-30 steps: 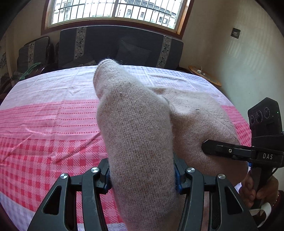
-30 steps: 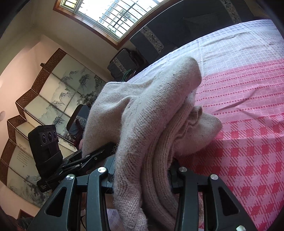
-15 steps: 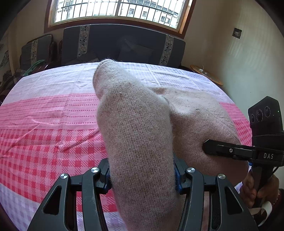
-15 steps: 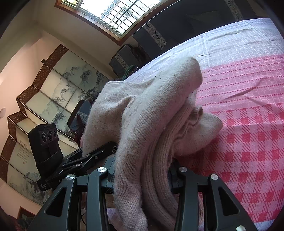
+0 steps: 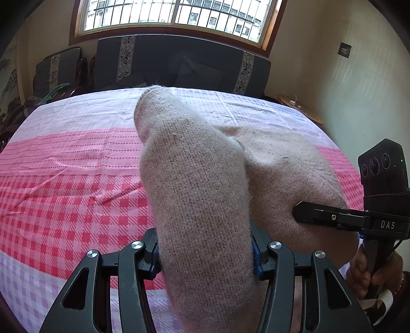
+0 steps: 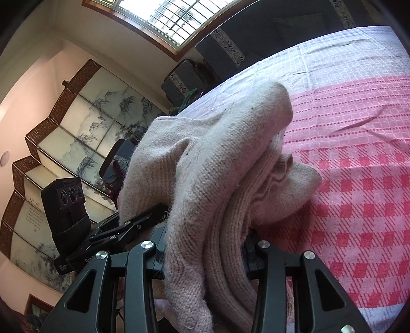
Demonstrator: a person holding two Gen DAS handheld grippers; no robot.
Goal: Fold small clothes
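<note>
Daylight pours in from the barred window (image 5: 176,15) along the top of the left wrist view and the upper middle of the right wrist view — its panes are blown out to near white. The room is bright and evenly lit. Striped light patches fall on the wall (image 5: 340,76) at upper right of the left wrist view. The checked cloth (image 5: 64,184) shows soft sheen on its creases, with a dim shadow under the knit garment (image 6: 230,158). Both views bend strongly at the edges, with black vignetted corners. The near black tongs (image 5: 205,258) look slightly soft — the knit fibres stay crisp.
</note>
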